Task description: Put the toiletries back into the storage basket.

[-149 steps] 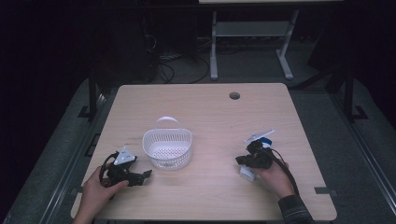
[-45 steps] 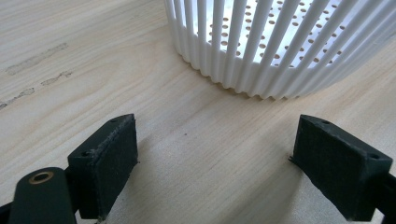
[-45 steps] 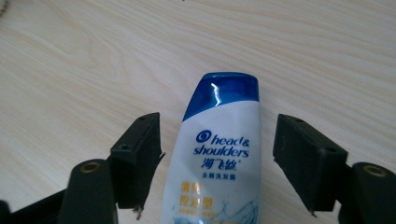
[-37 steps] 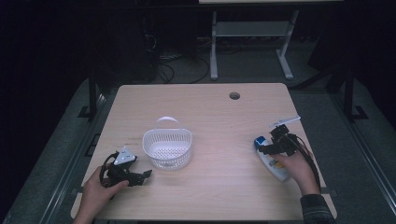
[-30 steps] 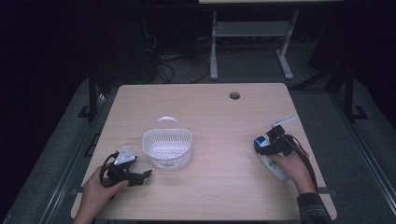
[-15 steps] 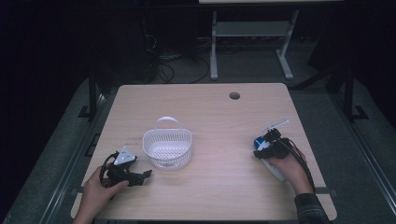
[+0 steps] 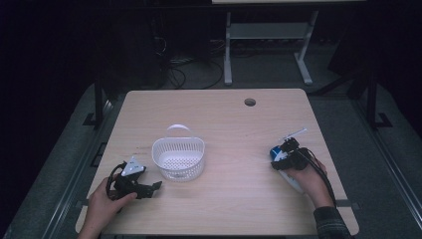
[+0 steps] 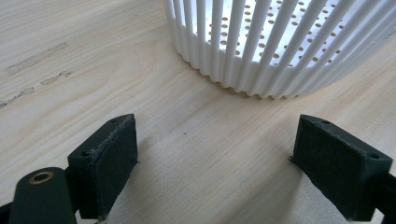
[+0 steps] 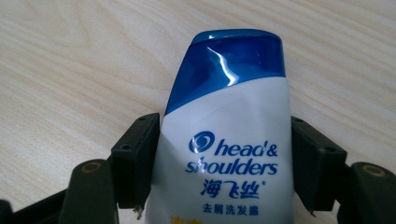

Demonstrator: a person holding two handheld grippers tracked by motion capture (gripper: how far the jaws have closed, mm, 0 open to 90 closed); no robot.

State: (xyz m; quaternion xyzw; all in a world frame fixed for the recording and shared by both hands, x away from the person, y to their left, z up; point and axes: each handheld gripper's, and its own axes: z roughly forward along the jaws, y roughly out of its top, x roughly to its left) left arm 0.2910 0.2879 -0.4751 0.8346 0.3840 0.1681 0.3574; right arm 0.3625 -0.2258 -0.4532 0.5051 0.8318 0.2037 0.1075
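Note:
A white shampoo bottle (image 9: 229, 130) with a blue cap lies on the wooden table (image 7: 224, 124) at the right, cap (image 7: 275, 151) pointing left. My right gripper (image 9: 224, 158) straddles the bottle's body, one pad against each side. Its jaws have just been closing on the bottle. In the high view this gripper (image 7: 279, 157) sits under the person's right hand. A white slatted basket (image 7: 178, 158) stands left of centre. My left gripper (image 7: 149, 188) rests on the table just left of the basket. It is open, with bare wood between its pads, and faces the basket wall (image 8: 271, 46).
A round cable hole (image 7: 250, 102) sits near the table's far edge. The table's right edge is close behind the right hand. A metal desk frame (image 7: 263, 35) stands on the dark floor beyond the table.
The right hand has shifted a little left and toward the near edge, settling over the bottle. The left hand and the basket have stayed put.

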